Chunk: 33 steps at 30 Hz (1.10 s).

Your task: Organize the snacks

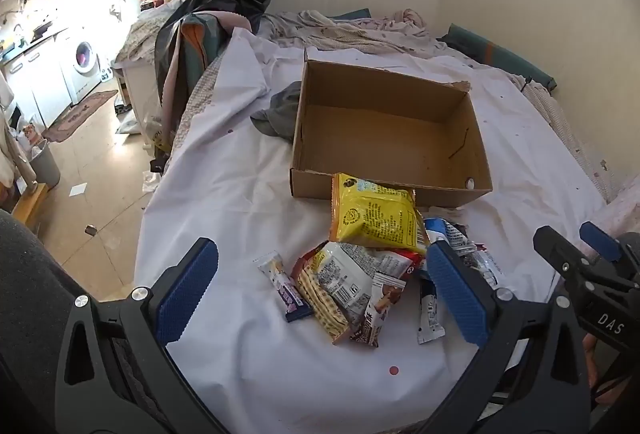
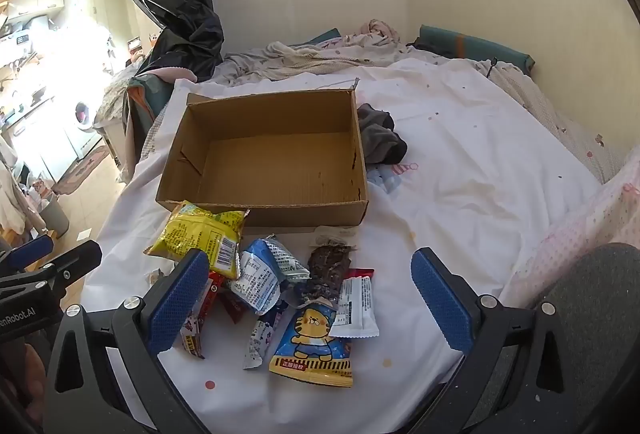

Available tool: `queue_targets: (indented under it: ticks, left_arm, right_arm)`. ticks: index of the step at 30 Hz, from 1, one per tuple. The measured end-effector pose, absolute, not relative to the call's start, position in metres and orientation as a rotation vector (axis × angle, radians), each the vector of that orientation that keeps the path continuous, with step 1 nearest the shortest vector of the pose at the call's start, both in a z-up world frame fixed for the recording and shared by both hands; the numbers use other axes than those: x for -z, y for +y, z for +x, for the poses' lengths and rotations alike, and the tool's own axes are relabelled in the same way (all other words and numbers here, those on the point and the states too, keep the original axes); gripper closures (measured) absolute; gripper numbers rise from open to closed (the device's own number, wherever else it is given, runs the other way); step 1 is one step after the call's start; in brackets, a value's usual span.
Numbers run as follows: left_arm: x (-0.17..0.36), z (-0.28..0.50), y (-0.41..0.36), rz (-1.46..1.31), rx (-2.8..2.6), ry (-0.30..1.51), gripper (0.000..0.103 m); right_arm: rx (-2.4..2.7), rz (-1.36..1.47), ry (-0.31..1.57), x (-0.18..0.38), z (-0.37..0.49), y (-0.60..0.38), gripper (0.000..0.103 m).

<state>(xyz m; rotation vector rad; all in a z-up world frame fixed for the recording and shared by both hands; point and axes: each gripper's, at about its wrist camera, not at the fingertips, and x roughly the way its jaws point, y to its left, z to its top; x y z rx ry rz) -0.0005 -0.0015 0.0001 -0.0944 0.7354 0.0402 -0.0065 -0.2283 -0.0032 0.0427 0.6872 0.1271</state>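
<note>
The left gripper (image 1: pixel 320 290), black-framed with blue ribbed pads, hangs with its jaws spread wide and nothing between them, tilted down over a loose heap of snack packets on a white bedsheet (image 1: pixel 224 194). Just beyond its fingers lie a small white-and-purple wrapped bar (image 1: pixel 280 284) and a white-and-yellow biscuit packet (image 1: pixel 336 286); farther out, a bright yellow plastic snack bag (image 1: pixel 374 216) leans against the near wall of an open brown cardboard box (image 1: pixel 384 122).

The right gripper (image 2: pixel 310 300), also gaping wide and holding nothing, hovers above the same heap from the other side. Between its pads lie a blue packet printed with an orange cartoon cat (image 2: pixel 314 344), a white sachet (image 2: pixel 356 308) and a blue-and-white crinkled wrapper (image 2: pixel 260 274). A crumpled grey cloth (image 2: pixel 380 138) sits touching the box's far side.
</note>
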Motion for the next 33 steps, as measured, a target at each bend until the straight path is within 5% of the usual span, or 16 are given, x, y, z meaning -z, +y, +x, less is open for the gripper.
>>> queue_targets:
  ticks: [33]
  left_arm:
    - [0.001, -0.001, -0.003, -0.099, -0.017, 0.739, 0.0]
  right_arm:
    - [-0.126, 0.054, 0.706, 0.008, -0.004, -0.227, 0.0]
